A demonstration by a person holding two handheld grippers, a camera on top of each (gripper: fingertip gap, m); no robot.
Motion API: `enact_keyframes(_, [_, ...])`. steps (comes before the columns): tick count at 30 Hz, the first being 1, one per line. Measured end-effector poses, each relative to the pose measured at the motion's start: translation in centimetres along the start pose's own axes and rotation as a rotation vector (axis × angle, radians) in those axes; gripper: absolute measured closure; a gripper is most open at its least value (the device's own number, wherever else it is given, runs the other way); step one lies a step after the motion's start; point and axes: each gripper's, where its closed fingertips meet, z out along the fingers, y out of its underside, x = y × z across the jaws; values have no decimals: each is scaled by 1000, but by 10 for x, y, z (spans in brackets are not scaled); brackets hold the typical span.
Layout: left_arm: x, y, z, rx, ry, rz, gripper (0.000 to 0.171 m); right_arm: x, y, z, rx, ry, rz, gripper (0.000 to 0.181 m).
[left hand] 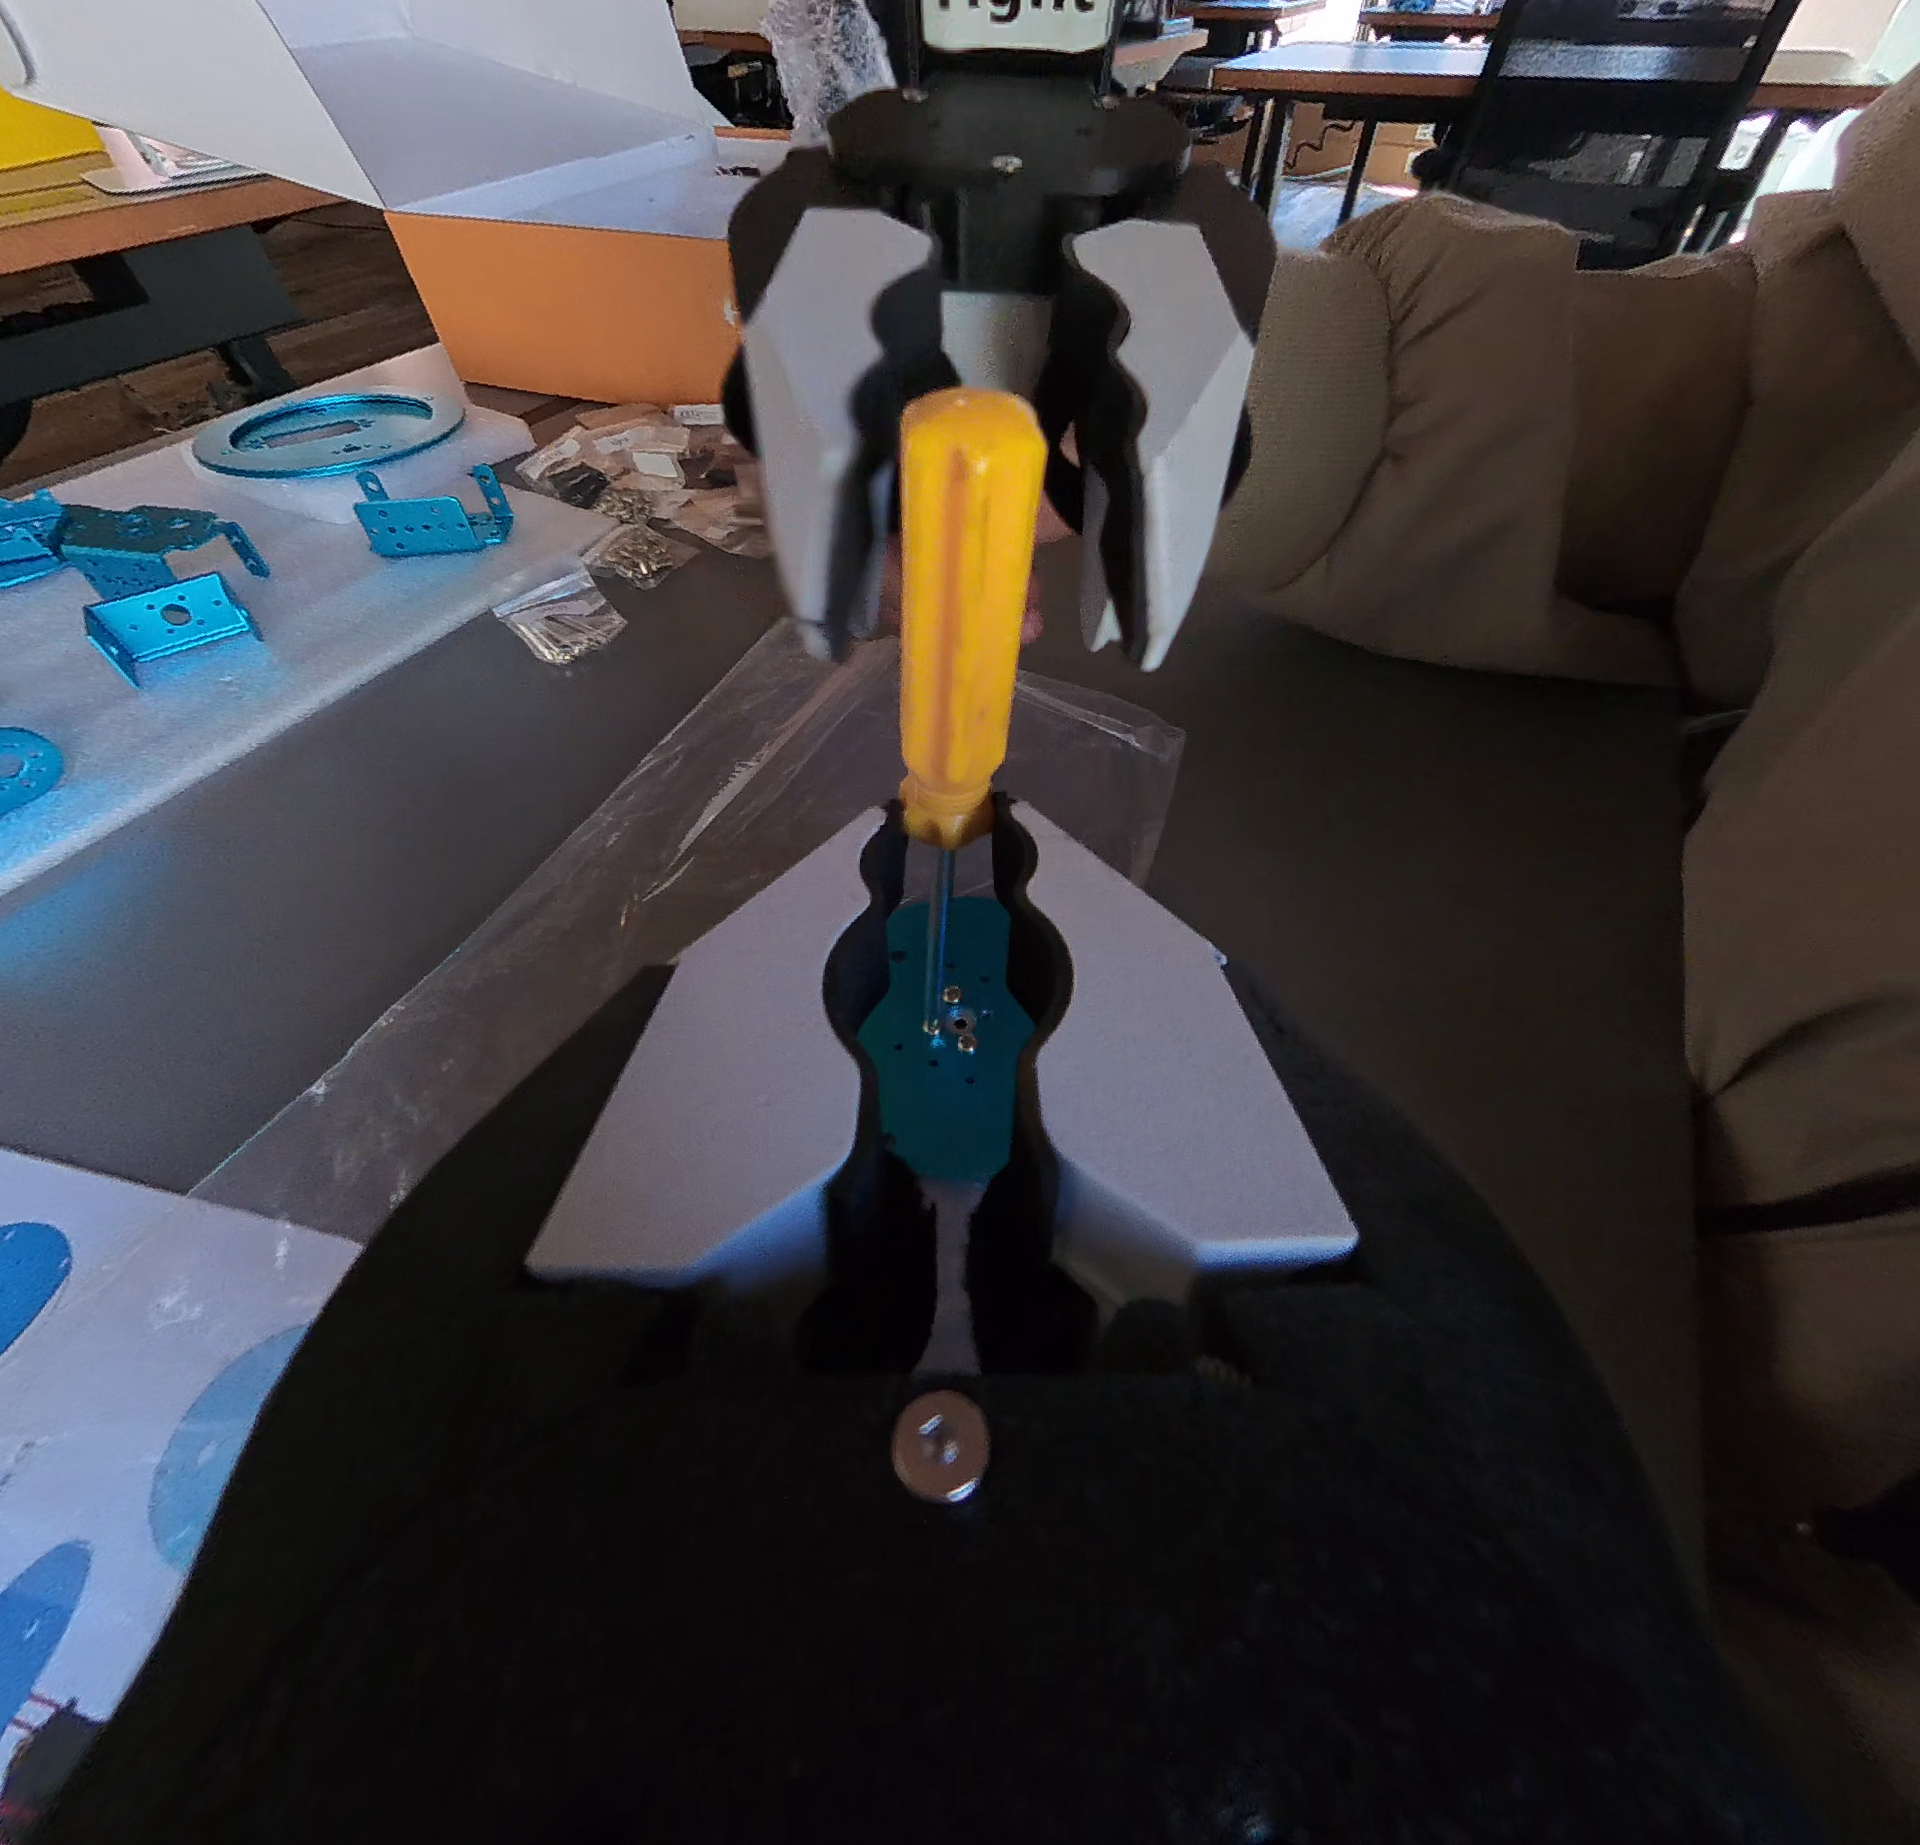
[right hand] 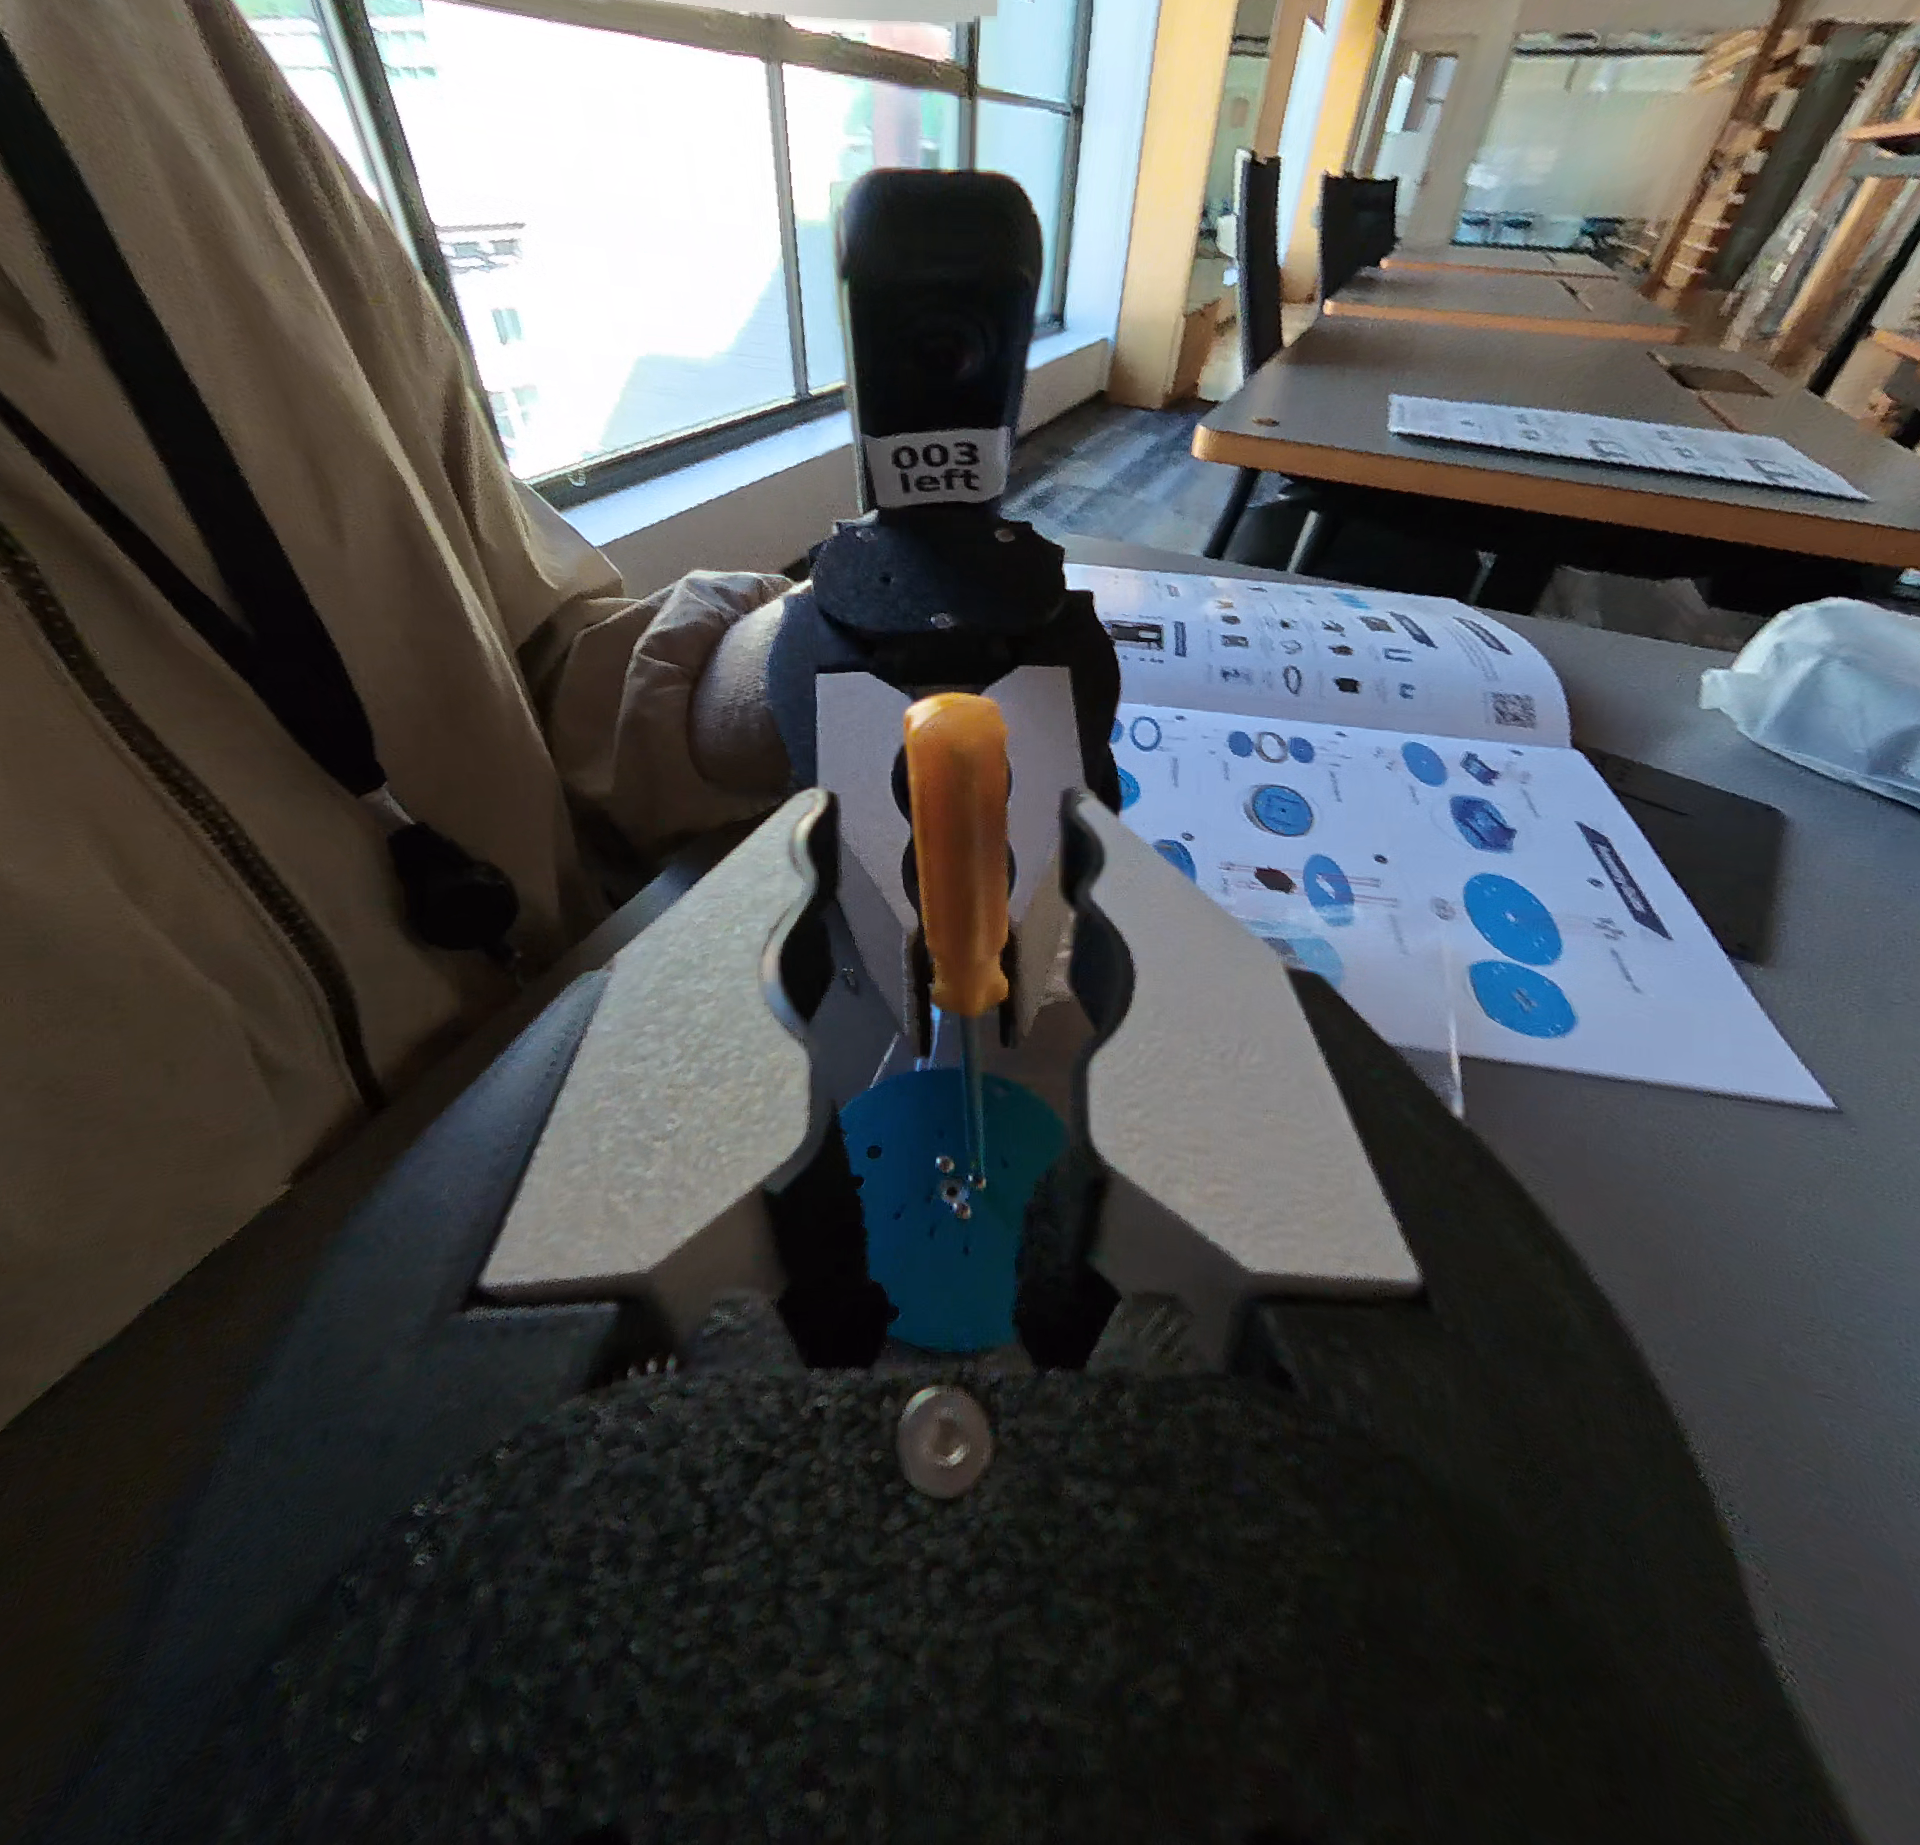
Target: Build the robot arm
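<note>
1. Screwdriver (left hand: 971, 590) with a yellow handle stood nearly upright between the two grippers, its thin shaft running down from the handle.
2. The left gripper (left hand: 948, 819) had its fingers closed on the collar at the bottom of the handle, one fingertip on each side of it.
3. The right gripper (left hand: 987, 647) faced it from the far side with its fingers spread. The upper handle stood in the gap between them, and neither finger touched it.
4. A blue plate (left hand: 940, 1099) with many small holes lay below the fingers of both grippers and showed through the gap between each pair. What it rested on was hidden.
5. The tip of the shaft met the plate near its middle, just beside a few small screws (left hand: 966, 1042).
6. Beyond the left fingers, to their left, blue brackets (left hand: 431, 528), a blue ring (left hand: 327, 434) and small bags of hardware (left hand: 561, 621) lay on the table. A clear plastic bag (left hand: 727, 808) lay just beside the left fingertip.
7. To the right of the right fingers, an open booklet (right hand: 1403, 860) with pictures of blue parts lay flat on the table.
8. A tan sleeve (left hand: 1455, 424) came in behind the right gripper.
</note>
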Motion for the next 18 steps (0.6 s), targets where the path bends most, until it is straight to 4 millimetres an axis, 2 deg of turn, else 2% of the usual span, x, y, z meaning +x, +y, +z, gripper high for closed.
enact_keyframes(2, [1,0,1,-2,6,-6,155,1,0,4,3,-6,-13,165])
enact_keyframes(4, [2,4,-1,-26,10,3,155,1,0,4,2,-1,-14,165])
enact_keyframes(7, [5,32,-4,-199,50,58,122,1,0,3,5,7,4,165])
enact_keyframes(10, [5,52,-4,-328,85,94,108,3,1,2,-6,8,30,165])
enact_keyframes(15, [7,73,1,-464,136,53,107,13,2,-2,-37,81,81,166])
enact_keyframes(18, [8,75,3,-452,105,27,107,19,4,-5,-79,168,114,165])
